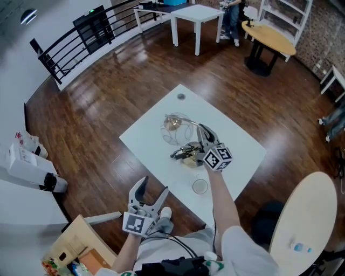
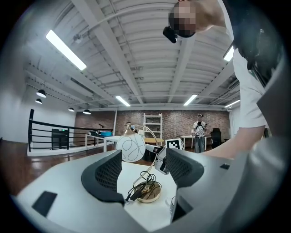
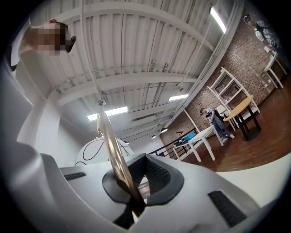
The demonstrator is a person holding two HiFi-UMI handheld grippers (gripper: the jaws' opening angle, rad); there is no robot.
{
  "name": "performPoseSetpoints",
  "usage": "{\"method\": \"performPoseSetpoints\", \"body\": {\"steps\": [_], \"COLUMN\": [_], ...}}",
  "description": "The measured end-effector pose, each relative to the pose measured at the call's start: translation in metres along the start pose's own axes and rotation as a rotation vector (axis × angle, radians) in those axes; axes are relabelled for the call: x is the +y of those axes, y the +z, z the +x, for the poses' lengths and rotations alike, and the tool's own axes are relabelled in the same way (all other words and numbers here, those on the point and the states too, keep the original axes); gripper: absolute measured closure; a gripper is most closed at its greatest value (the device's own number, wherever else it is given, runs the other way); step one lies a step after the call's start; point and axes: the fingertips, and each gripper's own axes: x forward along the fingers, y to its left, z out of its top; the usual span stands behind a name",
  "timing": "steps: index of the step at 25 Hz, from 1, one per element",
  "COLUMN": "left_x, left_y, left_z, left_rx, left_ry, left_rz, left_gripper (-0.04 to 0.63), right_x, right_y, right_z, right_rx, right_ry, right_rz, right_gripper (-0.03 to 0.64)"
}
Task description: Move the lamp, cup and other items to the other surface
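Note:
A lamp with a white globe shade (image 1: 175, 128) (image 2: 130, 148), a curved gold stem (image 3: 109, 145) and a gold base (image 1: 188, 156) (image 2: 150, 194) wrapped in black cord stands mid-table. My right gripper (image 1: 204, 133) (image 3: 126, 187) is shut on the stem, just above the base. A clear cup (image 1: 200, 186) sits near the white table's (image 1: 242, 145) front edge. A small round item (image 1: 180, 97) lies at the far corner. My left gripper (image 1: 149, 195) (image 2: 143, 175) hangs open and empty off the table's near-left edge, pointing at the lamp.
A round white table (image 1: 307, 215) stands at my right. Behind are a round wood-top table (image 1: 269, 35), a white table (image 1: 197, 13), a standing person (image 1: 232, 19) and a black railing (image 1: 81, 38). White equipment (image 1: 27, 170) and a cardboard box (image 1: 75, 245) sit at the left.

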Motion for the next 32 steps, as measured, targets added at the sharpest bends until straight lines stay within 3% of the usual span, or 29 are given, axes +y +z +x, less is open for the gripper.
{"method": "performPoseSetpoints", "body": {"steps": [4,8,16,23,26,32], "left_x": [0.002,0.016,0.007,-0.03,-0.039,-0.069], "left_y": [0.012,-0.009,-0.001,0.026,0.017,0.021], "left_z": [-0.004,-0.014,-0.002,0.023,0.029,0.029], "left_rx": [0.005,0.003,-0.033,-0.055,-0.064,-0.073], "left_ry": [0.011,0.022,-0.012,-0.093,-0.124,-0.227], "left_rz": [-0.089,-0.019,-0.018,-0.091,-0.042,-0.038], "left_gripper": [0.293,0.293,0.293,0.293,0.293,0.293], "right_x": [-0.005,-0.003,-0.014,-0.052,-0.068,-0.082], "right_y": [0.007,0.025,0.089,0.146,0.162,0.195], "right_z": [-0.003,-0.009,-0.019,-0.072,-0.103,-0.188], "right_rx": [-0.029,-0.083,-0.183,-0.244,-0.276,-0.307], "right_ry": [-0.035,-0.039,-0.087,-0.231,-0.269,-0.428], "right_rz": [0.04,0.056,0.087,0.076,0.053,-0.002], "right_gripper": [0.606,0.606,0.606,0.606,0.606,0.606]}}
